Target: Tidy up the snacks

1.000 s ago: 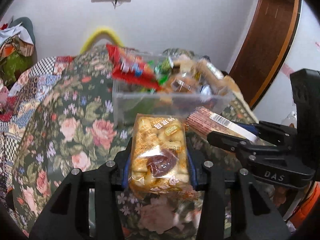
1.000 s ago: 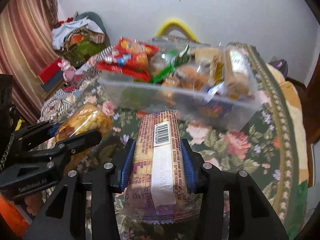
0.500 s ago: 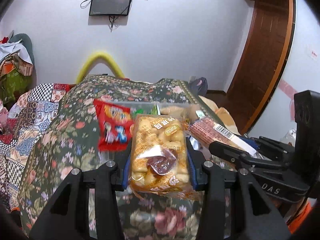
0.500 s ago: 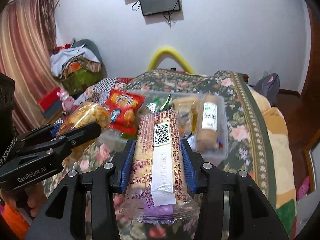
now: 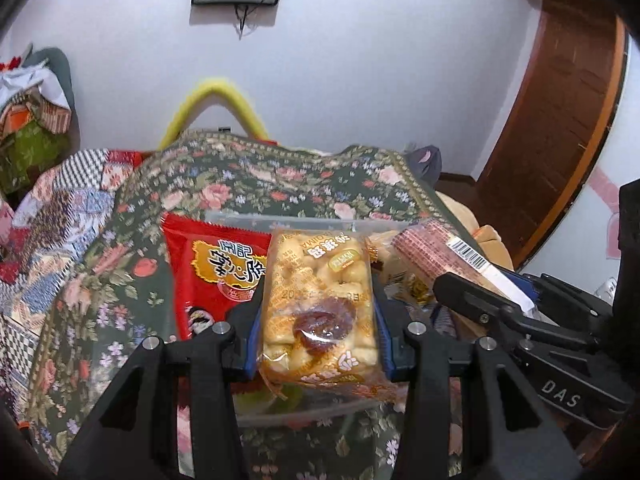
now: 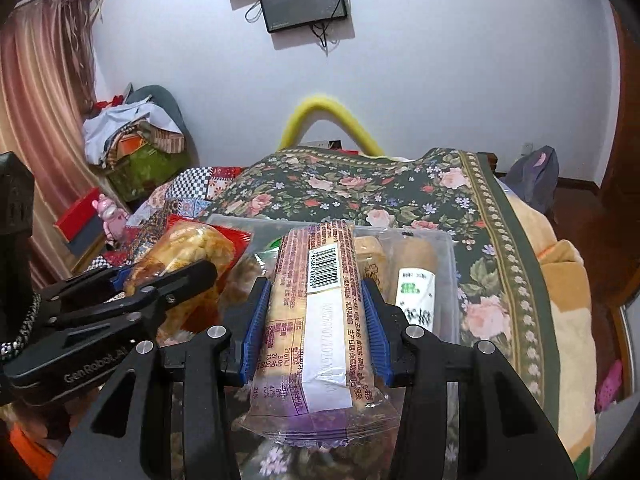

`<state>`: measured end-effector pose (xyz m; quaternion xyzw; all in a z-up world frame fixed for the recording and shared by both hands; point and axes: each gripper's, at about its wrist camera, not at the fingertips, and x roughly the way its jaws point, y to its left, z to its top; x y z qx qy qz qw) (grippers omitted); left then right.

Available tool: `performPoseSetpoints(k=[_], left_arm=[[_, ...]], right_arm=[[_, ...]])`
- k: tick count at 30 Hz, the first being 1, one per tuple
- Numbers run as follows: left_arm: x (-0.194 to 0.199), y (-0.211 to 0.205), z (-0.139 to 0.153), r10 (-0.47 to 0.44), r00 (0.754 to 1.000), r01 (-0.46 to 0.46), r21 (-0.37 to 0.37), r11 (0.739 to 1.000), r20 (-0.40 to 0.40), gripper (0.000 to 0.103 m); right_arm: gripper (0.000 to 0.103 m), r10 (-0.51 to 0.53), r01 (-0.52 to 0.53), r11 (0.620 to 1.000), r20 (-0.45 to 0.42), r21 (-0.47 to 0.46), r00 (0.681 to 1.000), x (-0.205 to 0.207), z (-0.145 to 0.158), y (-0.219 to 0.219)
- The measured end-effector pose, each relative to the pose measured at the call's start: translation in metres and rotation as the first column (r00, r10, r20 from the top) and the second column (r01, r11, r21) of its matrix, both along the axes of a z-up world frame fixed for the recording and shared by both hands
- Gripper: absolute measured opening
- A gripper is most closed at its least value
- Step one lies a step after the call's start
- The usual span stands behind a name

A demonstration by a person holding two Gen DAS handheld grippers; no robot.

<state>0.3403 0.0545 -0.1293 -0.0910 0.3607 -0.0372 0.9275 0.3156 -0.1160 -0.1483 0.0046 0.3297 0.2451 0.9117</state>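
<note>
My left gripper (image 5: 318, 326) is shut on a yellow puffed-snack packet (image 5: 320, 300) and holds it above the clear plastic bin (image 5: 304, 222). My right gripper (image 6: 314, 320) is shut on a long brown wafer packet (image 6: 316, 312) with a barcode, also above the bin (image 6: 448, 248). The wafer packet shows at the right of the left wrist view (image 5: 444, 258). The yellow packet shows at the left of the right wrist view (image 6: 188, 250). A red snack bag (image 5: 216, 276) lies at the bin's left side. A bread roll with a white label (image 6: 416, 280) lies in the bin's right part.
The bin stands on a floral bedcover (image 6: 360, 188). A patchwork quilt (image 5: 48, 224) lies to the left. A yellow padded arch (image 6: 324, 116) rises behind the bed. A wooden door (image 5: 560, 128) is at the right. Clothes are piled by the curtain (image 6: 132, 128).
Both grippers have risen and moved forward with their packets, from in front of the bin to above it. Both grips are unchanged.
</note>
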Motion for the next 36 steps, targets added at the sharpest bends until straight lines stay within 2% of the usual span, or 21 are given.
performPoseSetpoints(k=[5,8,12,16,21,24,29,32,35,36], left_arm=[[0.01,-0.001,-0.012,0.014,1.0,-0.013,0.019,1.0,-0.013,0.044],[0.01,-0.006,-0.011,0.004,1.0,-0.004,0.044,0.999,-0.001,0.046],[0.003,-0.01,-0.004,-0.027,1.0,0.026,0.044,0.999,0.008,0.048],[-0.014,-0.013,0.015,-0.032,0.999,0.03,0.046,0.998,0.039,0.048],[-0.055,-0.014,0.057,-0.023,0.992,0.017,0.053,0.998,0.127,0.048],[-0.091,-0.016,0.09,-0.014,0.976,-0.001,0.068,0.998,0.216,0.048],[-0.158,-0.022,0.138,-0.002,0.936,-0.03,0.084,0.996,0.351,0.048],[-0.193,-0.027,0.155,0.001,0.914,-0.044,0.097,0.994,0.406,0.048],[-0.221,-0.032,0.165,0.005,0.896,-0.063,0.115,0.991,0.445,0.06],[-0.231,-0.034,0.168,0.007,0.888,-0.069,0.119,0.991,0.459,0.065]], right_arm=[[0.042,0.013,-0.013,1.0,-0.033,0.004,0.999,0.012,-0.009,0.003],[0.043,0.027,-0.027,1.0,-0.061,-0.005,0.998,0.013,-0.014,0.004],[0.043,0.026,-0.026,1.0,-0.054,-0.008,0.998,0.007,-0.008,-0.003],[0.043,0.016,-0.017,1.0,-0.021,-0.002,1.0,-0.008,0.011,-0.012],[0.043,0.005,-0.006,1.0,0.044,0.027,0.999,-0.037,0.046,-0.024],[0.043,-0.003,-0.001,0.999,0.104,0.041,0.995,-0.064,0.071,-0.033],[0.043,-0.012,-0.004,0.997,0.215,0.071,0.976,-0.121,0.114,-0.048],[0.049,-0.011,-0.014,0.996,0.26,0.094,0.966,-0.152,0.129,-0.056],[0.057,-0.014,-0.018,0.995,0.302,0.103,0.953,-0.179,0.139,-0.061],[0.064,-0.017,-0.017,0.994,0.313,0.105,0.95,-0.189,0.142,-0.063]])
